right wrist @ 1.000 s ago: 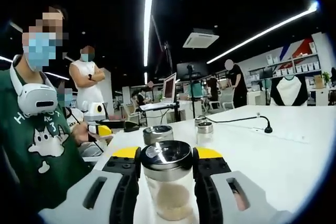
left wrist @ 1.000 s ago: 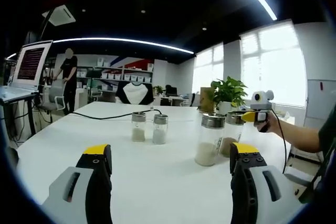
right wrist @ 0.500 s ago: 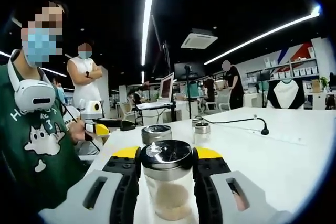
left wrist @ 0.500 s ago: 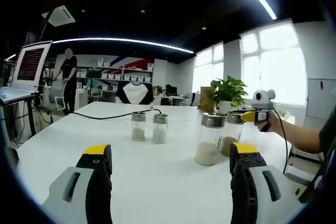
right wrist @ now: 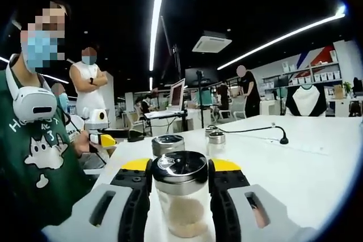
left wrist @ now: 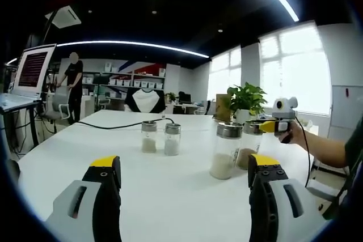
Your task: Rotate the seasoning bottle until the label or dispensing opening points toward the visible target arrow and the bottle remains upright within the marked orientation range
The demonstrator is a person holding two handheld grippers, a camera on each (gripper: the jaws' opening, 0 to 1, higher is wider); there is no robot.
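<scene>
My right gripper [right wrist: 180,169] is shut on a glass seasoning bottle [right wrist: 182,208] with a chrome lid and pale powder inside, standing upright on the white table [right wrist: 295,168]. In the left gripper view the same bottle [left wrist: 252,141] stands at the right, half hidden behind a second jar [left wrist: 225,151], with the right gripper [left wrist: 271,124] at its lid. My left gripper [left wrist: 184,168] is held low over the table's near side, open, with nothing between its jaws. From the right gripper view, the left gripper [right wrist: 103,139] shows at the left in a hand.
Two small shakers [left wrist: 160,138] stand mid-table, and the second jar [right wrist: 168,144] is just behind the held bottle. A black cable [right wrist: 266,130] crosses the far table. A potted plant [left wrist: 245,101] sits at the back right. A person in a green shirt [right wrist: 39,157] is at the left.
In the right gripper view the background has slid slightly left, so that gripper has turned a little with the bottle still held. The left gripper has stayed put.
</scene>
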